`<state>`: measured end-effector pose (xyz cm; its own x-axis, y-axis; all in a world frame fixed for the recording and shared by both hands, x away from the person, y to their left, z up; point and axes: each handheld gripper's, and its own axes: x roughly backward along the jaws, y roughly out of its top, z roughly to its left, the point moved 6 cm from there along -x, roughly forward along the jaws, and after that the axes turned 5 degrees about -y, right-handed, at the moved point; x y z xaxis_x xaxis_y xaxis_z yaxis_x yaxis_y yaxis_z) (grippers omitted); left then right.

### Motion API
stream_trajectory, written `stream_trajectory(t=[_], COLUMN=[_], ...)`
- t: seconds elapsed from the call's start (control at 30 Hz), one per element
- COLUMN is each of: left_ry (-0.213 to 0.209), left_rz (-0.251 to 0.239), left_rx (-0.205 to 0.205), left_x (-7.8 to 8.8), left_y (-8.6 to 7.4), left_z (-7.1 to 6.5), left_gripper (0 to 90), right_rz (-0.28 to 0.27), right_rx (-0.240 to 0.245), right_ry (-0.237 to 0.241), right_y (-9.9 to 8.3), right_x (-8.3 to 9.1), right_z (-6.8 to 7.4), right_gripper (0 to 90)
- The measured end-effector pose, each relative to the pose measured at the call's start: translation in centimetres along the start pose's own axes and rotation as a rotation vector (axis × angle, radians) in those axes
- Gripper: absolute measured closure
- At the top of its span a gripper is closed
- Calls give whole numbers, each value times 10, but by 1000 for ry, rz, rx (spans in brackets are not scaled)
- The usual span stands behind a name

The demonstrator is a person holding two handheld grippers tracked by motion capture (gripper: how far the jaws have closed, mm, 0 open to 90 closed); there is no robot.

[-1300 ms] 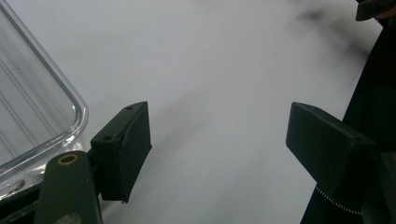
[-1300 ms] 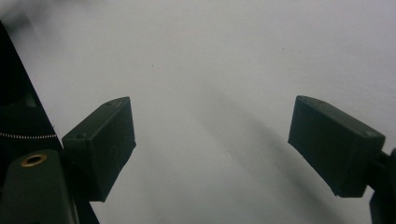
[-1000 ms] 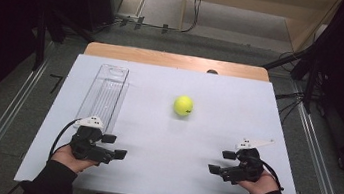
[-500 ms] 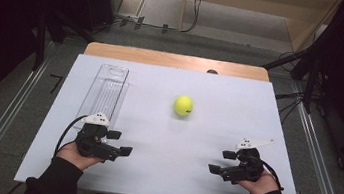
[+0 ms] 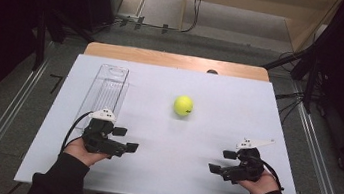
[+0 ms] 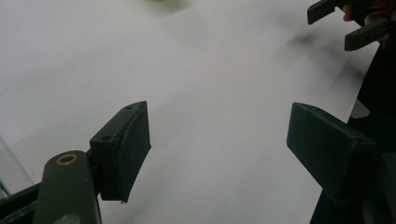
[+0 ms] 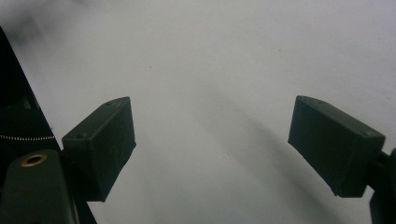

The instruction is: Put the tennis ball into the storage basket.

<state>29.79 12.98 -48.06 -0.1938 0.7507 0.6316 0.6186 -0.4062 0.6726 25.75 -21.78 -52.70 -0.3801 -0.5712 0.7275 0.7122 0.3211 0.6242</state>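
From the high view, the yellow-green felt tennis ball (image 5: pixel 183 105) rests free on the white table sheet (image 5: pixel 199 181), well apart from both tools — at about one o'clock from the left gripper (image 5: pixel 126 140) and eleven o'clock from the right gripper (image 5: pixel 215 160). The clear plastic tube-shaped container (image 5: pixel 105 91) lies at twelve o'clock from the left gripper, its length running away from the person, probably so the ball can go in from one end.

In the left gripper view, the jaws stand apart with nothing between them, aimed across bare sheet; the right gripper (image 6: pixel 348 24) shows at one o'clock.

In the right gripper view, the jaws gape empty too — apparently waiting.
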Motion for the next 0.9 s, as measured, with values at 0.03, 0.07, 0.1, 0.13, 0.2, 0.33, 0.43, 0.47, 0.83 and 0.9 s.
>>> stream_trajectory(t=[0.03,0.07,0.1,0.13,0.2,0.33,0.43,0.47,0.83,0.9], left_ry=[-1,0,1,2,3,11,18,19,39,37], left_rz=[-2,1,-1,3,4,5,5,2,-22,-27], left_rx=[-4,-5,-5,-10,-16,-19,-16,-16,-7,-6], left_x=[-1,-2,-3,-4,-6,-9,-11,-11,-19,-19], left_y=[1,2,3,4,6,9,11,12,21,22], left_z=[0,0,0,0,0,0,2,2,5,5], left_gripper=[222,221,222,222,222,222,222,221,192,175], right_rz=[0,1,2,2,0,2,1,2,1,1], right_rx=[0,0,0,1,0,0,2,1,3,2], right_ry=[1,1,0,1,2,3,4,4,6,6], right_y=[0,0,0,0,0,0,0,0,0,0], right_x=[0,0,0,0,0,0,0,0,0,0], right_z=[0,0,0,0,0,0,0,0,1,1], right_gripper=[127,127,127,127,127,127,127,127,127,127])
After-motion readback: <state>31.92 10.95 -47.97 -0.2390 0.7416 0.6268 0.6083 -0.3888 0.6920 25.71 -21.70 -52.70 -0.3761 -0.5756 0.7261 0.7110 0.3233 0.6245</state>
